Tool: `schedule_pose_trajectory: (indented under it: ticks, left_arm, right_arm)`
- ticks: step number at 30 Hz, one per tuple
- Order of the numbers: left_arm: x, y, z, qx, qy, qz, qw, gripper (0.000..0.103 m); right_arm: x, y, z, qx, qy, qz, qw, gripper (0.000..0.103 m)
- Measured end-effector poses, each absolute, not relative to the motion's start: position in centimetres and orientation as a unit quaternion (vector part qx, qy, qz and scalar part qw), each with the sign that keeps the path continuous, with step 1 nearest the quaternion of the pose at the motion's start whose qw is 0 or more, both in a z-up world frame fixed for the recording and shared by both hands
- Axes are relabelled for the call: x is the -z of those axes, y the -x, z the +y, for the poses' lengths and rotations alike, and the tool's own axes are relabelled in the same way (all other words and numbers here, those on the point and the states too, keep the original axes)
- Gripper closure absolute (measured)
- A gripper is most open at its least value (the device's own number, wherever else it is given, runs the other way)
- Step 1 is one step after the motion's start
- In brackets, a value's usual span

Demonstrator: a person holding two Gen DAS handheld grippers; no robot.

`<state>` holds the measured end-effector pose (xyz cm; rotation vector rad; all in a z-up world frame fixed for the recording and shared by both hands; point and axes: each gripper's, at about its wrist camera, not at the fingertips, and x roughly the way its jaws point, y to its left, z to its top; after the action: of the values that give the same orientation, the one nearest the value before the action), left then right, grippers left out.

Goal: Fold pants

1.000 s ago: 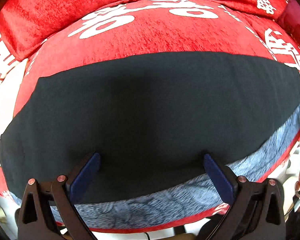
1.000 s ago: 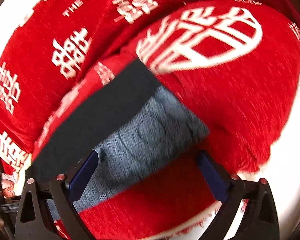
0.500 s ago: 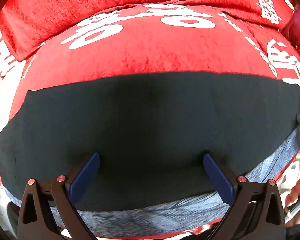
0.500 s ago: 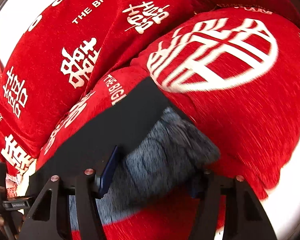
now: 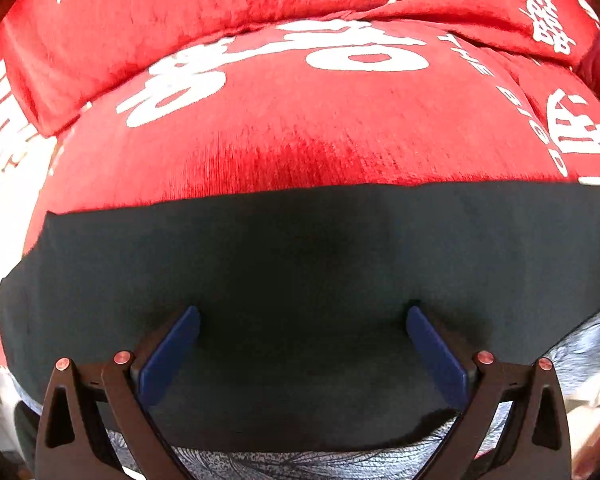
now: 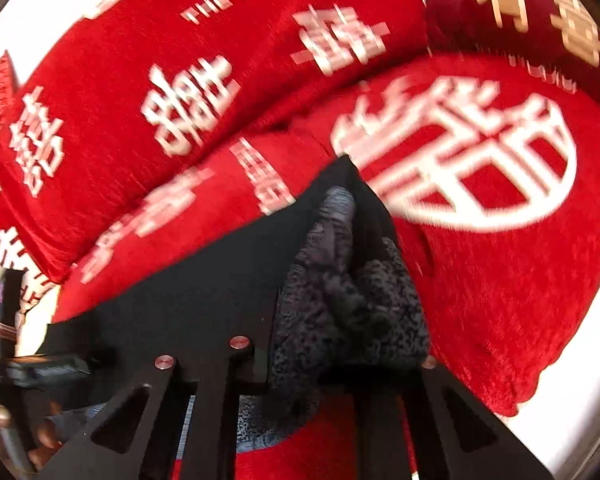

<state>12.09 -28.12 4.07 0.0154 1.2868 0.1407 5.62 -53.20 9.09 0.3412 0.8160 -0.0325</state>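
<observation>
A: Pants (image 5: pixel 300 264) are lying flat on the red cushion (image 5: pixel 300 136), directly beneath and ahead of the left claw (image 5: pixel 302 344), whose blue pads (image 5: pixel 168 356) are standing spread wide, gripping nothing.

B: And the right claw (image 6: pixel 340 344)?

A: Its jaws are closing on a bunched end of the pants (image 6: pixel 340 280), grey fleecy lining showing between them; the dark outer cloth is trailing off to that claw's left, the red cushion (image 6: pixel 500 300) lying to its right.
</observation>
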Motion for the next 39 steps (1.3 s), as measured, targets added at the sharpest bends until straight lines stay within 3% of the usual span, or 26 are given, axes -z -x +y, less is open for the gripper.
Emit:
schedule_pose_trajectory:
  ticks: [8,14,24,32,35,37,38,39]
  left_arm:
    - [-6.0,-12.0,-23.5,0.006,0.067,0.621,0.781,0.0]
    - [-8.3,-9.3,-14.1,-0.01,0.129,0.592,0.796,0.0]
    - [-6.4,-2.9,1.2,-0.092,0.242,0.572,0.778,0.0]
    - [-5.7,-1.6,3.4,-0.097,0.254,0.566,0.778,0.0]
    - [-5.9,-1.8,2.8,-0.085,0.25,0.565,0.782,0.0]
    - [-6.2,-2.0,2.6,-0.077,0.252,0.563,0.783,0.0]
    - [-6.4,-2.1,2.4,-0.072,0.253,0.563,0.783,0.0]
    - [-6.6,-2.2,2.2,-0.068,0.251,0.563,0.784,0.0]
  right_arm:
    - [-17.3,-4.2,-44.1,-0.054,-0.076,0.332,0.939,0.088]
    - [-17.9,-4.3,-34.4,-0.105,0.005,0.327,0.939,0.088]
    - [-10.2,-1.4,-16.3,-0.196,0.18,0.362,0.893,0.088]
    - [-2.9,-1.2,-11.2,-0.169,0.298,0.398,0.851,0.086]
    - [-3.2,-0.7,-10.6,-0.173,0.316,0.395,0.845,0.077]
    - [-3.7,-0.5,-10.6,-0.186,0.307,0.407,0.84,0.059]
    - [-4.0,-0.4,-10.6,-0.193,0.3,0.413,0.838,0.041]
    - [-4.6,0.2,-10.7,-0.199,0.295,0.411,0.839,0.034]
